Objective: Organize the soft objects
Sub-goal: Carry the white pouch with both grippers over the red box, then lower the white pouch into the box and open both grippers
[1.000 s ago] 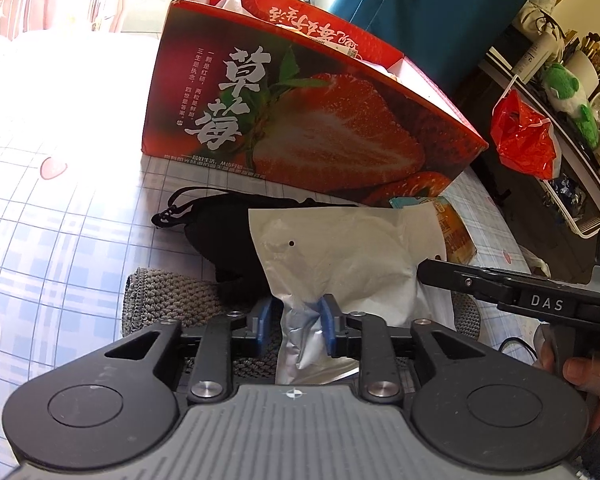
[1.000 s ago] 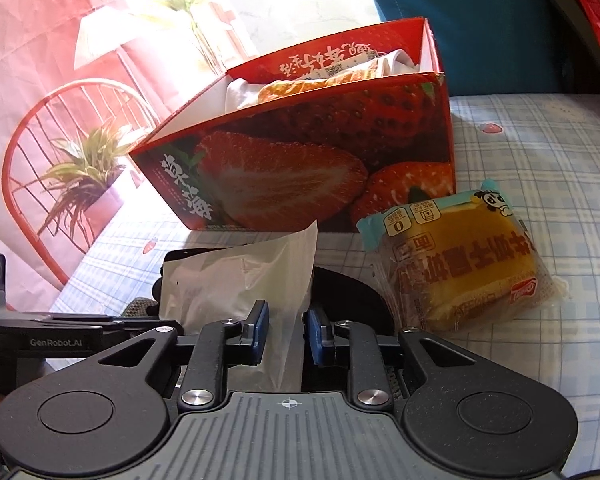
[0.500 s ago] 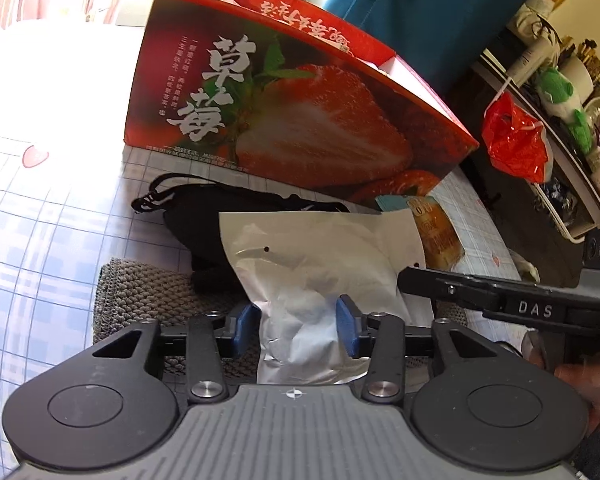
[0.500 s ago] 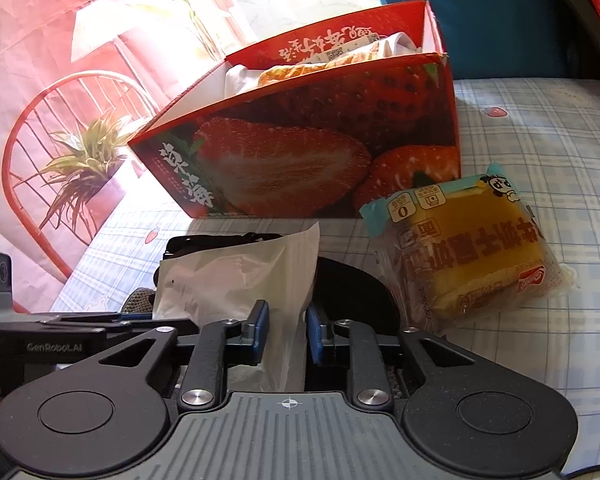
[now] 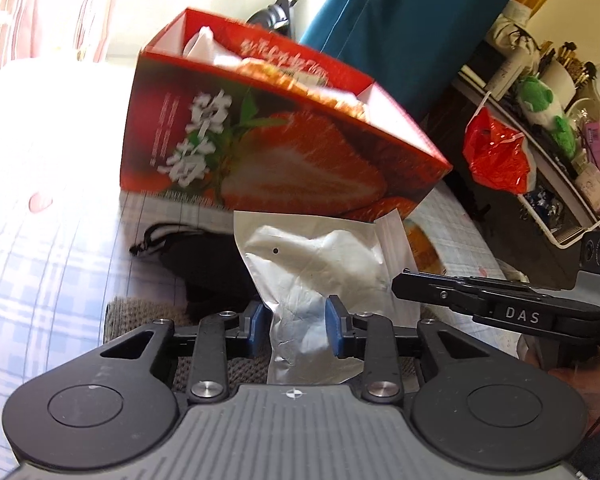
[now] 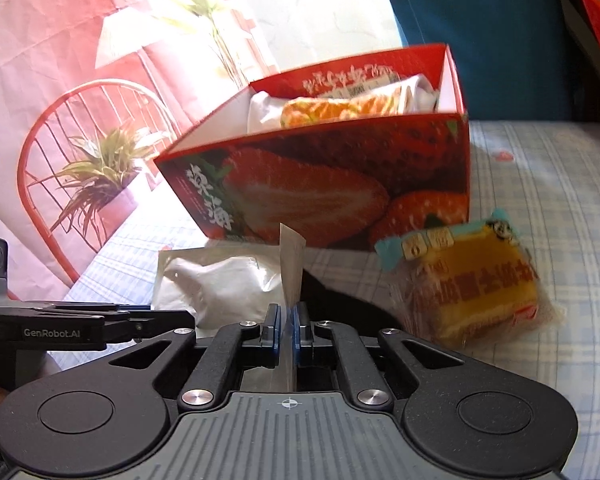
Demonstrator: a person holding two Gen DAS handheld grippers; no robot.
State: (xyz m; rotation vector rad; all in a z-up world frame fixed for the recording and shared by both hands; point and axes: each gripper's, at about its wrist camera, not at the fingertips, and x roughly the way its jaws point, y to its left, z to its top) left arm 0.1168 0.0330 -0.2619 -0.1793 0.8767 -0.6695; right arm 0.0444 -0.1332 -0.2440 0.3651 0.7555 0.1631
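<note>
Right gripper [image 6: 286, 322], jaws just closed, pinches the edge of the white pouch [image 5: 320, 272]; left gripper [image 5: 296, 330], jaws just narrowed, clamps its lower body. The pouch hangs before the strawberry box [image 6: 340, 184], above the tabletop [image 6: 540, 184].

Strong daylight is admitted from the upper left, and the tablecloth [image 5: 40, 184] is washed out. The strawberry box [image 5: 260, 160] is smeared by motion blur. Edges are bent by fisheye distortion.

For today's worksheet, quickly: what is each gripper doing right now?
Left gripper: closed on the crumpled lower part of the silver pouch.
Right gripper: just closed, pinching the pouch's thin edge.
</note>
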